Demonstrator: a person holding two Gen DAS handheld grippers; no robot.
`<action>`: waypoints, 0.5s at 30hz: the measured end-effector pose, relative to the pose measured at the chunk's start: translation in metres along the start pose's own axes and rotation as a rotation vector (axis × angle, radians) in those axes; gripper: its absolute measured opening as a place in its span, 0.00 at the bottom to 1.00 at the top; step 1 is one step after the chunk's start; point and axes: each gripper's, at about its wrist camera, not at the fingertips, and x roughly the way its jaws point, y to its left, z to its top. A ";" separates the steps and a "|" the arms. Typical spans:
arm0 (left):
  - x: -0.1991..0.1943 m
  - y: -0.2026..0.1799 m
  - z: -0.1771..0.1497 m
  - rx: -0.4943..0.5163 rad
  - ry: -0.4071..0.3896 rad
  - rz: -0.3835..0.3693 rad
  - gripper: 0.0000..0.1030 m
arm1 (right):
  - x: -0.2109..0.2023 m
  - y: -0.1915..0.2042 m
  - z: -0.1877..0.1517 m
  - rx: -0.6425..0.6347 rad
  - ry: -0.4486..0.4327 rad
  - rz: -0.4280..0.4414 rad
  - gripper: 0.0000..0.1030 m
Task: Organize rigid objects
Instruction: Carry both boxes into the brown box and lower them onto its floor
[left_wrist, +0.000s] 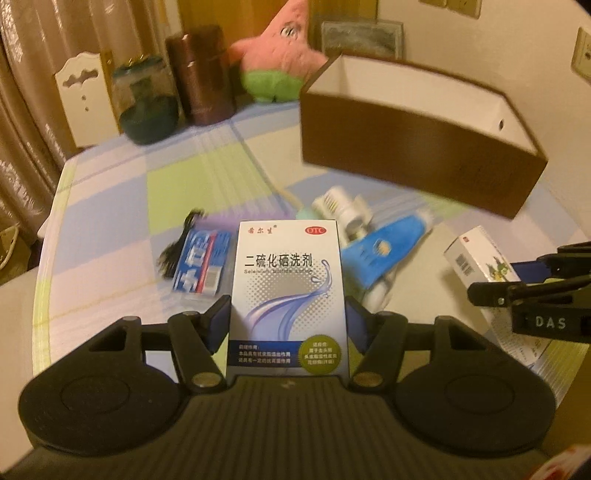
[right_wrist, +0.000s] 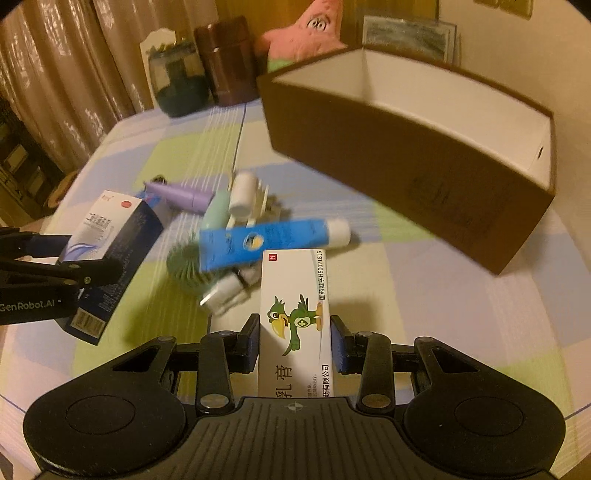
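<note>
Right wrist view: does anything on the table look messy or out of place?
Yes. The blue tube lies slantwise atop a jumbled heap with a white bottle and green round brush. The brown box looks empty.

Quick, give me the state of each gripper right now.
Left gripper: shut on the lotion box, lifted off the table.
Right gripper: shut on the ointment box with the green bird.

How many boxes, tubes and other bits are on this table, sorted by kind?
Small cartons: 3, the lotion box, the parrot box, a blue-and-red pack
Tubes: 3, blue, purple, mint
Brown storage box: 1
Green round brush: 1
Total: 8; the blurred white pieces are left uncounted.
</note>
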 end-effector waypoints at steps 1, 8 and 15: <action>-0.001 -0.004 0.007 0.004 -0.011 -0.002 0.60 | -0.004 -0.003 0.005 -0.001 -0.008 0.000 0.37; -0.003 -0.031 0.063 0.026 -0.067 -0.040 0.60 | -0.030 -0.031 0.053 0.041 -0.071 -0.021 0.37; 0.012 -0.067 0.122 0.057 -0.123 -0.086 0.60 | -0.035 -0.066 0.100 0.107 -0.122 -0.062 0.37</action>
